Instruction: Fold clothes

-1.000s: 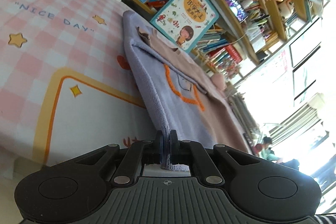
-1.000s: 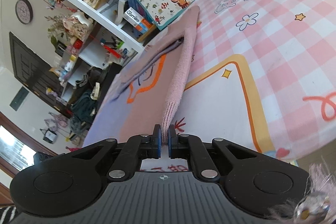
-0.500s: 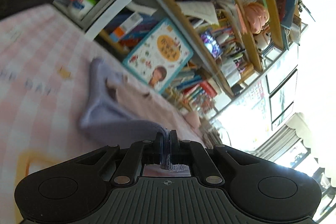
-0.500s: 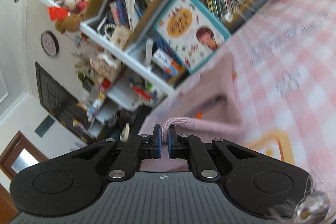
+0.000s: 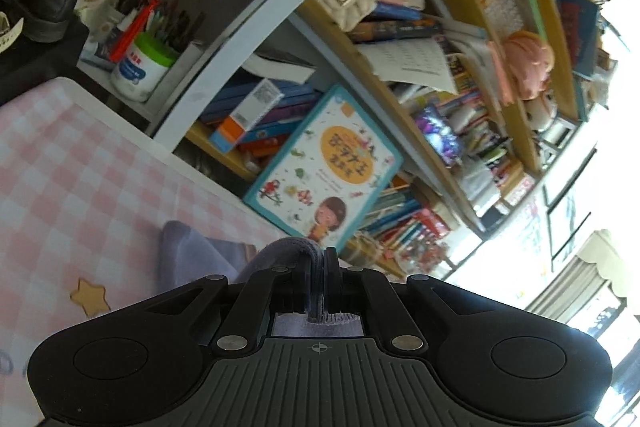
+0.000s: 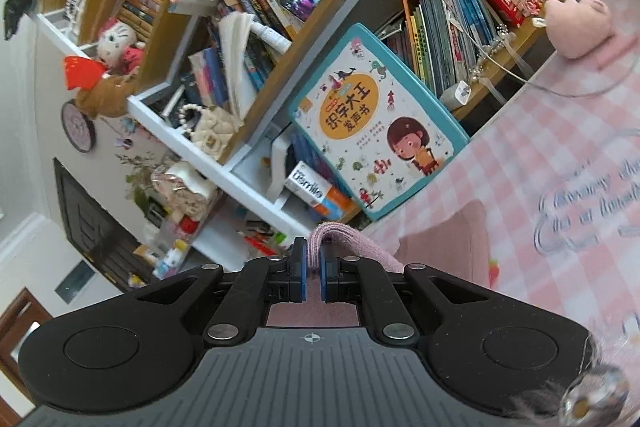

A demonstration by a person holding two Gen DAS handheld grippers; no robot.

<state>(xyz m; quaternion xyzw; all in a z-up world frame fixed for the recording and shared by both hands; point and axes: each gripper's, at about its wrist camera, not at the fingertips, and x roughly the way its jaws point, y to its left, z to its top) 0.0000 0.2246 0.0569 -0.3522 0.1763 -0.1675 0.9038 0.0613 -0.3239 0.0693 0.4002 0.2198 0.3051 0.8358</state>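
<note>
1. My left tool [image 5: 317, 269] hides most of the lavender garment [image 5: 192, 255] behind its body.
2. My right tool [image 6: 313, 267] covers the pink knit [image 6: 444, 247] likewise.
3. The tablecloth lettering [image 6: 588, 211] blurs; I can't read it.

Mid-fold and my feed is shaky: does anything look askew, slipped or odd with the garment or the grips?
Nothing stands out. The left gripper is shut on the sweater's purple hem and the right gripper on its pink hem; both edges sit squarely between the pads. The rest drapes onto the checked tablecloth.
</note>
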